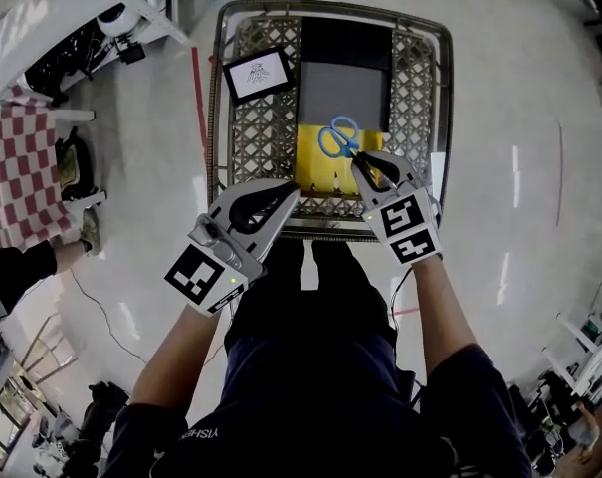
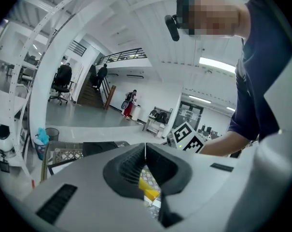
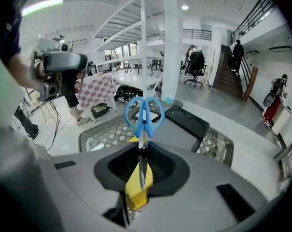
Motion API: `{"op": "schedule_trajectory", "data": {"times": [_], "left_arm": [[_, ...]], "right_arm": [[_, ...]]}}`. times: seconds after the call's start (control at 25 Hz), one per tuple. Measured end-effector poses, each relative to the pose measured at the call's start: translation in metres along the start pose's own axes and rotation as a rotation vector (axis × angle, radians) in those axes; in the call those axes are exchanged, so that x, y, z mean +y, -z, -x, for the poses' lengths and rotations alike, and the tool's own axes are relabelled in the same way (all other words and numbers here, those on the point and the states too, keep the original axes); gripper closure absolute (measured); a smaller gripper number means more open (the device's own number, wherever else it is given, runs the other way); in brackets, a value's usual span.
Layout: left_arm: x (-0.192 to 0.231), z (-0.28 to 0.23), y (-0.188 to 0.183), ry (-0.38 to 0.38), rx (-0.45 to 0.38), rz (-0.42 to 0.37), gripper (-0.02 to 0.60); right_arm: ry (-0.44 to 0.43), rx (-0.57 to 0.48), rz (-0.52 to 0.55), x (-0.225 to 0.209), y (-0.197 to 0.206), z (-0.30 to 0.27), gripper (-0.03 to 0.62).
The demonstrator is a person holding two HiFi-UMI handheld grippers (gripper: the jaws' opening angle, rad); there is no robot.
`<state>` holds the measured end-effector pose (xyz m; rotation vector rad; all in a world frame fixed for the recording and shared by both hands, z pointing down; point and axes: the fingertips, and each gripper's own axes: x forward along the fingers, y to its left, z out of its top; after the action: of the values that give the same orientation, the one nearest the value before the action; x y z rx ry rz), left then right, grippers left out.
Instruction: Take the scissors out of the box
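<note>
Blue-handled scissors (image 1: 337, 137) hang in the air above the yellow box (image 1: 313, 159), handles pointing away from me. My right gripper (image 1: 366, 164) is shut on their blades; in the right gripper view the blades (image 3: 142, 166) stand upright between the pads and the handles (image 3: 144, 116) rise above the jaws. The box lies in a wire basket (image 1: 266, 132) on the floor, and it shows through the jaw gap as a yellow patch (image 3: 135, 192). My left gripper (image 1: 289, 193) hovers at the basket's near left rim, jaws meeting at the tip (image 2: 146, 147), with nothing in them.
The basket also holds a dark grey board (image 1: 342, 93), a black tray (image 1: 345, 40) and a small framed card (image 1: 258, 74). A red-and-white checked cloth (image 1: 17, 167) and a standing person are at the left. Cables run across the shiny floor.
</note>
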<state>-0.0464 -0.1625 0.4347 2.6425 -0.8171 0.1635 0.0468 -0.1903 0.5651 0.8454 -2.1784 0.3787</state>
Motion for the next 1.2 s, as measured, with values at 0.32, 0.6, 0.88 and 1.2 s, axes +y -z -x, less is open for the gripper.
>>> {"op": "schedule_trajectory", "data": {"times": [0.32,0.6,0.88,1.2], "left_arm": [[-0.013,0.003,-0.043,0.017,-0.025,-0.074,0.555],[-0.020,0.007,-0.083,0.029,-0.063,-0.109,0.555],[-0.022,0.009,-0.113,0.033,-0.093,-0.152,0.555],[-0.028,0.007,-0.128,0.043,-0.111,-0.175,0.555]], "right_arm": [[0.057,-0.180,-0.006,-0.007,-0.060,0.068,0.520],[0.103,-0.253,0.043,-0.009,-0.102,0.117,0.520],[0.137,-0.308,0.048,-0.007,-0.122,0.151,0.520],[0.159,-0.358,0.043,-0.004,-0.135,0.177,0.520]]}}
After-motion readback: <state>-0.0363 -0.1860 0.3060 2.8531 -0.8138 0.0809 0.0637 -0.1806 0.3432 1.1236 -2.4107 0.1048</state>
